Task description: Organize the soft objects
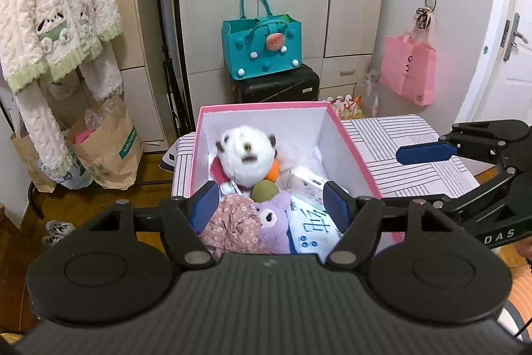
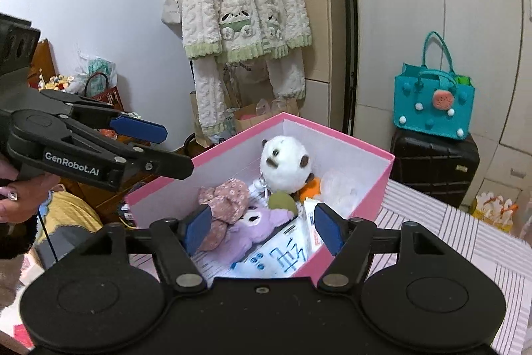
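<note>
white plush toy: fluffy | pink box: matt card | purple plush: soft pile | floor: glossy wood

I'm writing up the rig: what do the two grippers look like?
Both are black scissor-linkage frames with blue pads and silver rivets. The left gripper reads "GenRobot.AI" on its side, the right gripper shows "DAS". A dark sleeve and a thin cable are at the left hand.

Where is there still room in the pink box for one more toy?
Free: the back right corner of the pink box, beside the white plush. The striped cover outside is bare too. Crowded: the front, with the purple plush and floral cloth.
</note>
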Tool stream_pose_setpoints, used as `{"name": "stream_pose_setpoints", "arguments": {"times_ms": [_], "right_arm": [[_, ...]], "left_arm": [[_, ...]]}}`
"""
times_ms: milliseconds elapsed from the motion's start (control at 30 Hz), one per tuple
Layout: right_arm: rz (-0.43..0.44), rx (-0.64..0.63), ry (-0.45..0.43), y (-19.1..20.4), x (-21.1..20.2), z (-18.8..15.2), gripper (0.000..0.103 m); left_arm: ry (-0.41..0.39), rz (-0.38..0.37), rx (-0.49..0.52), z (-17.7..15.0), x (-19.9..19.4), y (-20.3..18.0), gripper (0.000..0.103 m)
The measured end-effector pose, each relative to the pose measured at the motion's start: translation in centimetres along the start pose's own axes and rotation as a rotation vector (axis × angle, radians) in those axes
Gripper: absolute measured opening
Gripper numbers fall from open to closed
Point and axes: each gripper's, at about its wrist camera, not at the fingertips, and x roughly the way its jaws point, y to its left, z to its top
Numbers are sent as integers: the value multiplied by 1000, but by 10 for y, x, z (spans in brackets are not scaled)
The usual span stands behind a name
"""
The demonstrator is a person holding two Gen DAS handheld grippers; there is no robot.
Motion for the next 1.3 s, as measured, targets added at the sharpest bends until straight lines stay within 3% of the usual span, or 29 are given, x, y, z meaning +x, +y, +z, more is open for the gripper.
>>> {"name": "stream_pose_setpoints", "arguments": {"times_ms": [167,333,400,500,667,933,1100,1300], "right_arm": [[-100,13,59,4,-17,-3,79],[-238,64,126,4,-31,-11,97],[-309,74,174,4,-33,-12,98],[-357,45,208,4,-42,-15,98],[-378,117,123,-1,-68,-27,98],[-436,143,-16,12,-98,-43,98],[-445,216,-32,14,-107,-57,98],[-512,218,-57,26,-119,-71,98]], "left_arm": [[28,-41,7,1,-19,-7,79],[82,-89,-5,-3,-28,-12,93],[87,-84,-16,-3,-31,-13,97],[84,-12,-26,-6,-38,-18,102],[80,97,-14,-9,-47,-28,102],[117,136,-78,-22,-52,-34,102],[72,235,-101,-40,-53,-45,102],[82,237,-33,-52,-54,-68,102]]}}
